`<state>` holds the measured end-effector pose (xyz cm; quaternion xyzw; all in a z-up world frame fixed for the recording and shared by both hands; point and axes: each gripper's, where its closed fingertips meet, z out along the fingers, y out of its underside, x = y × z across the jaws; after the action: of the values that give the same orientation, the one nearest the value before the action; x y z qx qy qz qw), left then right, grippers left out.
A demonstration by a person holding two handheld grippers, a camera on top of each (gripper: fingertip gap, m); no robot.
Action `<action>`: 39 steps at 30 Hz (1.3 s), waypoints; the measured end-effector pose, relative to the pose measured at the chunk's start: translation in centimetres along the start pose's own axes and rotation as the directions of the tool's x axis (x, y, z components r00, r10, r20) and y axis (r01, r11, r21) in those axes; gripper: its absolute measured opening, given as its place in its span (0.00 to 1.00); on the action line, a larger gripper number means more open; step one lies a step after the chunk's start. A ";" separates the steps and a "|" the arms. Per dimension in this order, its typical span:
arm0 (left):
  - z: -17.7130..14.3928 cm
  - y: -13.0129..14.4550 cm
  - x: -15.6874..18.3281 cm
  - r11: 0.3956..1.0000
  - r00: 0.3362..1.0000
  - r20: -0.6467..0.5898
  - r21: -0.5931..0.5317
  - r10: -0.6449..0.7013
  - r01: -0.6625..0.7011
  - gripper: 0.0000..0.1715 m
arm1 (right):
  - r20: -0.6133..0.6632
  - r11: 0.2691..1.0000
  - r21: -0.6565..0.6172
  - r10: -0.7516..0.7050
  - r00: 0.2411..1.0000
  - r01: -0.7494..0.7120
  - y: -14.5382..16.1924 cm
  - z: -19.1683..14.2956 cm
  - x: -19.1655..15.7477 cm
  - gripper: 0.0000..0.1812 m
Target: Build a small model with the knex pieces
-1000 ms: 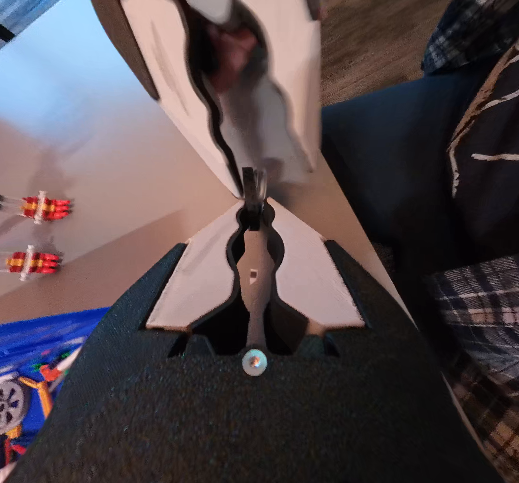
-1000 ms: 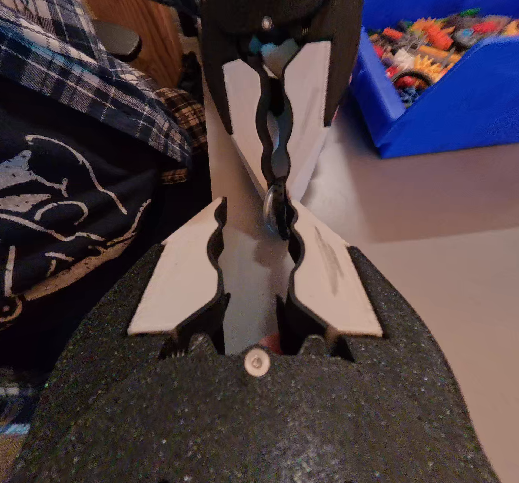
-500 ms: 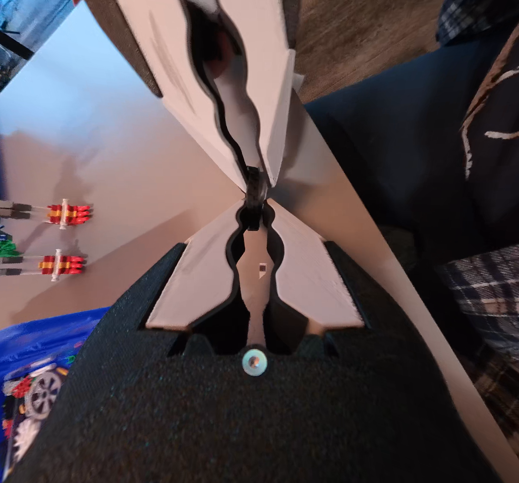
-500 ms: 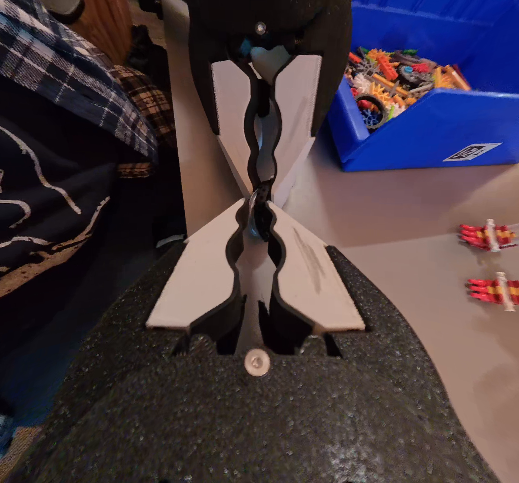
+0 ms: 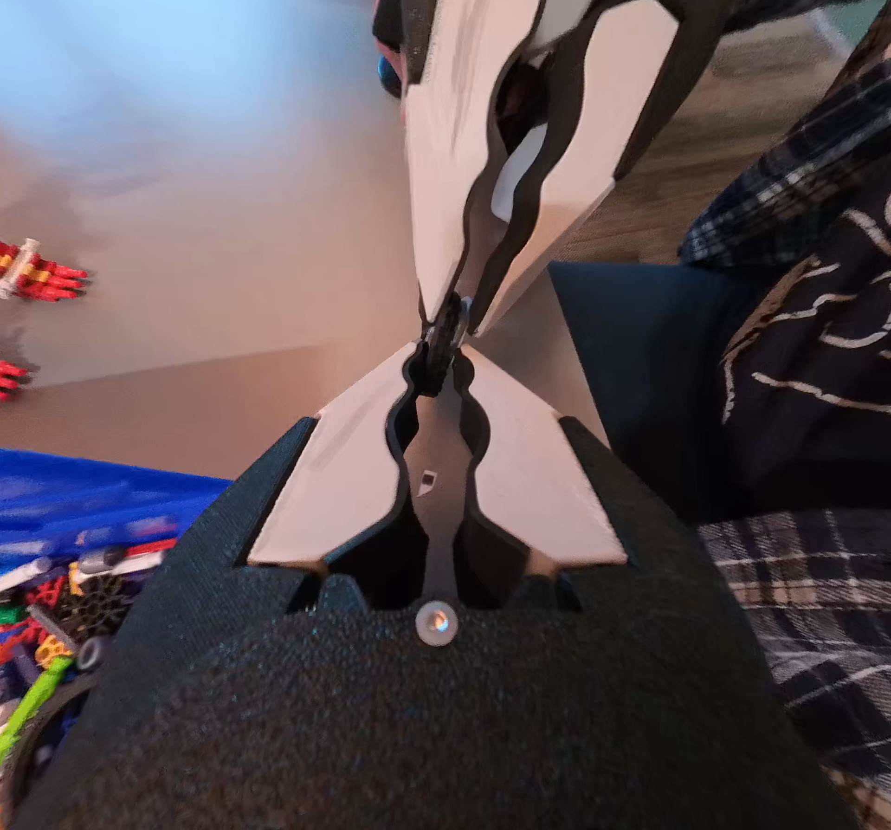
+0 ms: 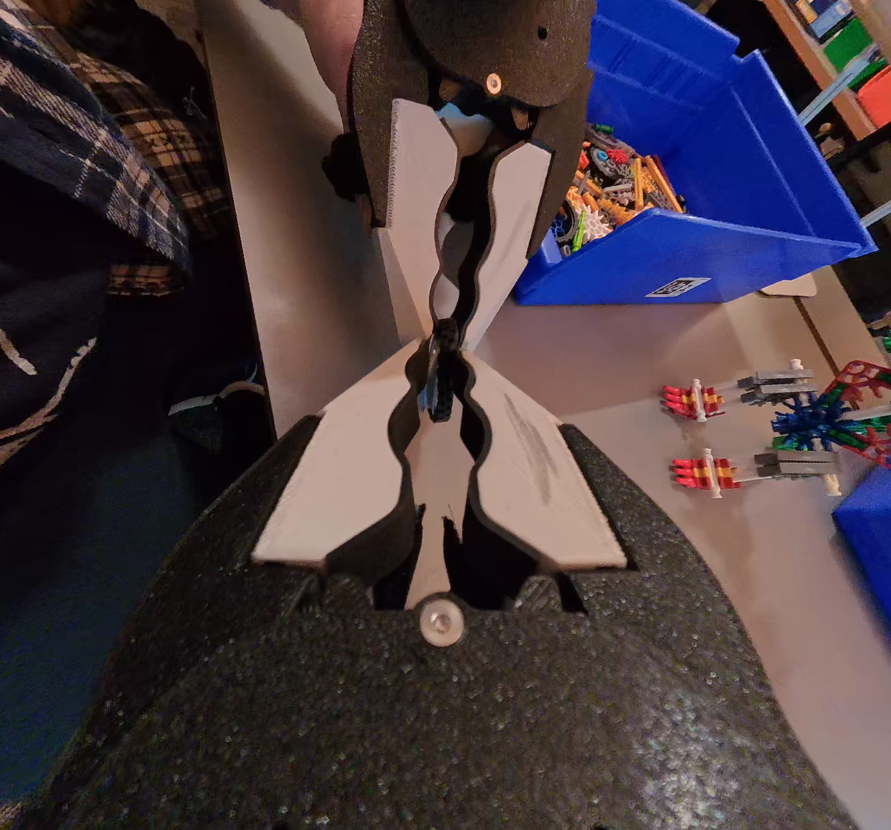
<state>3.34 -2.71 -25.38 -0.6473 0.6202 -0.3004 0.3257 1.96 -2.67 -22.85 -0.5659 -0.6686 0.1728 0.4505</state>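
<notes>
Jaws of both grippers meet tip to tip at the centre of each frame, pinching one small black wheel (image 5: 441, 357) with a grey rim between them. Left gripper (image 5: 439, 363) clamps its lower edge; right gripper (image 6: 441, 375) clamps the other side (a blue bit shows beside it there). All hangs over the desk (image 6: 602, 363) edge. Blue bin (image 6: 713, 257) of mixed parts sits upper right in the right wrist view, red-yellow pieces (image 6: 692, 402) at right.
</notes>
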 end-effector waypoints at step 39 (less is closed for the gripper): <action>0.5 1.1 2.8 0.811 0.815 0.003 -0.107 0.579 -0.575 0.02 | 0.412 0.996 -0.008 0.085 0.907 -0.090 1.3 0.1 -4.1 0.08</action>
<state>3.16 -5.47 -26.60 -0.4495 0.7957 -0.1443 0.3794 2.47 -5.97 -25.60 -0.5436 -0.7214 0.3121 0.2946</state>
